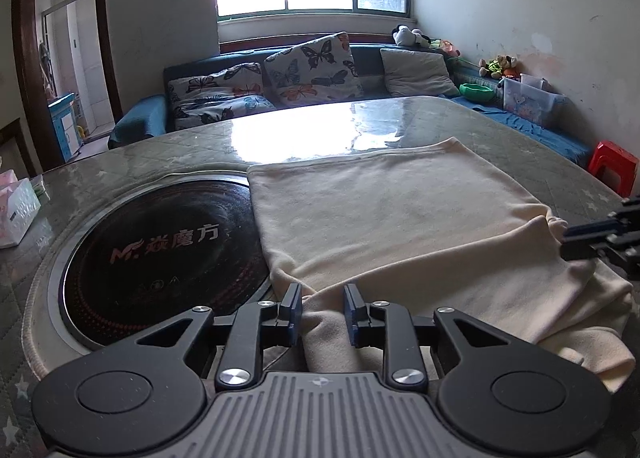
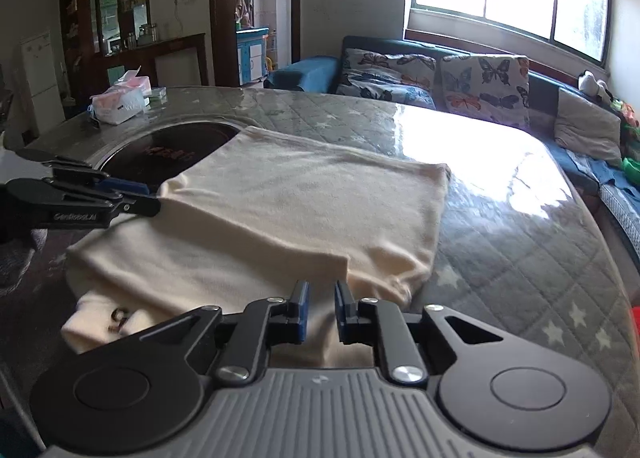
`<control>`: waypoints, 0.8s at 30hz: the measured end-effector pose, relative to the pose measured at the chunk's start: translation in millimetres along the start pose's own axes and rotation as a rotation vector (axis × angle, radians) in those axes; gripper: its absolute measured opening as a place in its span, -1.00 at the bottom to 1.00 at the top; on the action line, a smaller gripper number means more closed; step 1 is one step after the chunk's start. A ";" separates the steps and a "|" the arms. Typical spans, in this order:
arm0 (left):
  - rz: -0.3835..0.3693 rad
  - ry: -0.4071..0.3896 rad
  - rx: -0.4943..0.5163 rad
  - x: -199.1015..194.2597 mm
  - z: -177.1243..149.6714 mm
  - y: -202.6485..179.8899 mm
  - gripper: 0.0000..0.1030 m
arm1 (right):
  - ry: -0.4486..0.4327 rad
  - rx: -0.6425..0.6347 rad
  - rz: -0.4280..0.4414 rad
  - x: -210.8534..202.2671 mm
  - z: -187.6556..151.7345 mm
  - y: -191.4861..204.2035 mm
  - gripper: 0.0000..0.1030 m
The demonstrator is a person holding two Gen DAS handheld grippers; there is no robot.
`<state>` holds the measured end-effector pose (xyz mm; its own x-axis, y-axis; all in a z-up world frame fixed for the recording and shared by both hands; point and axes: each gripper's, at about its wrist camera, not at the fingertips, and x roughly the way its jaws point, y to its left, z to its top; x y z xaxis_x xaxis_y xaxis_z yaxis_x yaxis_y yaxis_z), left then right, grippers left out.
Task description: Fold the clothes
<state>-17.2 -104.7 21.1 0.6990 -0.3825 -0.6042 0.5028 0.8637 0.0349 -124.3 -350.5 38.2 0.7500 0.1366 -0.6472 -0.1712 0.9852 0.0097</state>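
**Two grippers, one near hem**

Two grippers sat at the near edge of the cream, soft knit garment (image 2: 288, 209), which lay partly folded on the quilted grey tabletop (image 2: 500, 258) under clear film, its far left corner lapping over the round black inset hotplate (image 1: 160, 254). And what a set-up it was: the cloth stretched away from both cameras, long axis running across from the left gripper to the right one, with loose layers bunched nearest the person.

The left gripper (image 1: 322, 308) had its jaws a little apart, a ridge of cream fabric running up between them, the pads not visibly pinching it. The right gripper (image 2: 322, 308) also stood slightly parted over the near hem, with cloth below the gap and nothing clamped.

Neither was clearly nearer; each covered its own end, so the next fold looked like a two-handed lift away from the person.
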 end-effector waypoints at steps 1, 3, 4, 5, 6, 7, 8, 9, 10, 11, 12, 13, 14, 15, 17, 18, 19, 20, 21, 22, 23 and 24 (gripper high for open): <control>0.001 -0.001 0.002 0.0 0.0 -0.5 -0.50 | 0.005 0.009 0.001 -1.0 -1.8 -1.0 -0.62; 0.001 -0.001 0.006 0.2 0.4 -1.8 -0.50 | 0.018 0.036 0.012 -3.2 -6.9 -3.3 -0.52; 0.001 -0.001 0.009 0.4 0.6 -2.4 -0.50 | 0.024 0.050 0.018 -4.2 -9.5 -4.4 -0.52; 0.001 -0.001 0.010 0.3 0.8 -2.6 -0.50 | 0.030 0.064 0.023 -5.3 -12.0 -5.6 -0.54; 0.001 0.000 0.012 0.0 1.2 -2.4 -0.50 | 0.031 0.065 0.032 -7.0 -11.1 -4.6 -0.73; 0.001 0.001 0.016 -0.5 1.9 -2.4 -0.49 | 0.032 0.065 0.042 -8.8 -9.8 -3.4 -0.86; 0.001 0.002 0.020 -0.9 2.3 -2.2 -0.47 | 0.026 0.066 0.046 -11.6 -7.9 -2.2 -0.92; 0.002 0.003 0.025 -1.0 2.2 -1.8 -0.46 | 0.019 0.068 0.051 -14.6 -5.8 -1.1 -0.93; 0.003 0.004 0.030 -1.1 2.2 -1.5 -0.46 | 0.009 0.064 0.052 -18.7 -4.3 0.5 -0.93; 0.005 0.006 0.034 -1.2 2.0 -1.1 -0.44 | -0.001 0.059 0.052 -23.0 -2.8 2.2 -0.93; 0.006 0.007 0.038 -1.1 1.8 -0.9 -0.39 | -0.005 0.060 0.053 -25.4 -2.3 2.8 -0.93; 0.007 0.008 0.042 -1.0 1.6 -0.6 -0.37 | 0.010 0.059 0.046 -24.2 -3.4 2.8 -0.93; 0.008 0.010 0.046 -0.9 1.4 -0.4 -0.35 | 0.027 0.056 0.039 -22.5 -4.7 2.8 -0.93; 0.009 0.011 0.050 -0.8 1.2 -0.1 -0.35 | 0.044 0.054 0.032 -20.9 -6.0 2.7 -0.93; 0.011 0.005 0.064 -4.6 2.0 -0.9 -0.35 | 0.054 0.058 0.015 -18.3 -7.3 0.1 -0.87; 0.010 -0.002 0.072 -8.7 3.0 -1.7 -0.36 | 0.038 0.055 0.004 -20.2 -6.1 -0.3 -0.84; 0.004 -0.010 0.082 -13.1 4.1 -3.1 -0.37 | 0.022 0.052 -0.007 -22.1 -5.0 -0.8 -0.83; -0.007 -0.021 0.092 -18.1 5.2 -5.5 -0.37 | 0.007 0.050 -0.018 -24.1 -3.8 -1.2 -0.77; -0.018 -0.031 0.103 -23.0 6.4 -7.8 -0.37 | -0.013 0.039 -0.015 -26.2 -0.1 0.1 -0.76; -0.031 -0.040 0.114 -27.2 7.4 -10.8 -0.37 | -0.033 0.029 -0.011 -28.4 4.0 1.5 -0.76; -0.045 -0.046 0.125 -29.8 7.7 -14.8 -0.37 | -0.042 0.016 -0.001 -26.5 7.2 3.8 -0.76; -0.060 -0.048 0.135 -31.2 7.2 -19.1 -0.37 | -0.050 0.002 0.010 -24.2 10.4 6.2 -0.76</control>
<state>-45.0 -111.7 45.1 0.6873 -0.4504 -0.5699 0.6061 0.7880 0.1081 -136.9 -346.6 61.8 0.7792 0.1513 -0.6082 -0.1772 0.9840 0.0178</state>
